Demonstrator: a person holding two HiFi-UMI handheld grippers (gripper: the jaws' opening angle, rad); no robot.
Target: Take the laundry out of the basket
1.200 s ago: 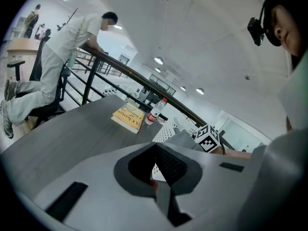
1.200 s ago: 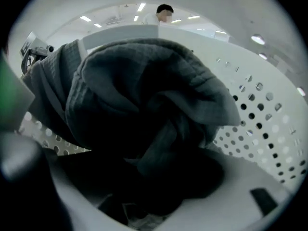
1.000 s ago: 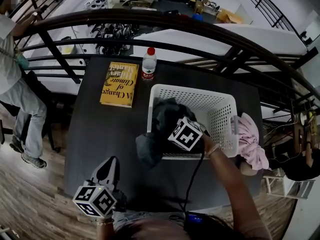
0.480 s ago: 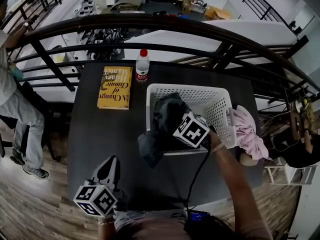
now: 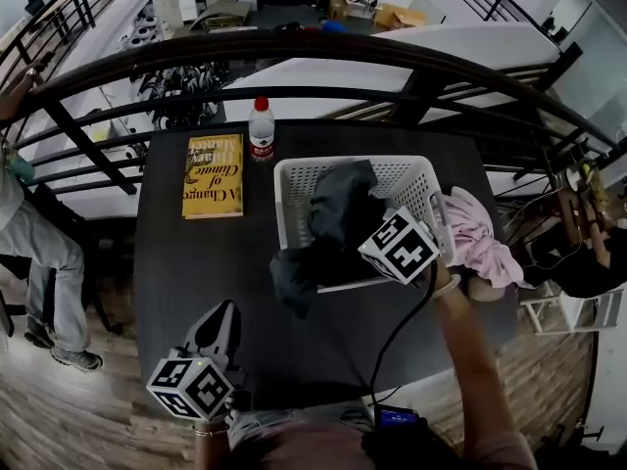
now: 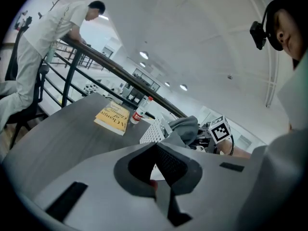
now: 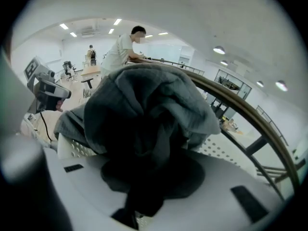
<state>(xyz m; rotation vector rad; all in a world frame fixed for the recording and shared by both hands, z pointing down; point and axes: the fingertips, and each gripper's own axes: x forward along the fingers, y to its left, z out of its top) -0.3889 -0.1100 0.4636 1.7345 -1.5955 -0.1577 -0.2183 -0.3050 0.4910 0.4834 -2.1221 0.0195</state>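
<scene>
The right gripper (image 5: pixel 365 226) is sitting right of the frame's centre, over the near edge of the white perforated basket (image 5: pixel 293 169). Its jaws have just been closing, and they are pinching a dark grey garment (image 5: pixel 338 209). In the right gripper view the bunched cloth is filling the space between the jaws and hiding most of the pads. The garment is standing up out of the basket in a heap, and one fold is spilling over the basket's near left rim and hanging onto the dark table (image 5: pixel 176 262).

The left gripper (image 5: pixel 222 313) is hovering at the lower left of the frame, well apart from the basket. Its jaws are pressed together at the tips with nothing between them.

A pink cloth (image 5: pixel 478 248) is lying just beside the basket's right wall, at the table's edge. Toward the upper left a yellow book (image 5: pixel 213 162) is lying flat, and a clear bottle (image 5: pixel 261 128) with a red cap is standing just to its right. A person (image 5: pixel 29 243) is standing at the far left of the frame, beyond the table.
</scene>
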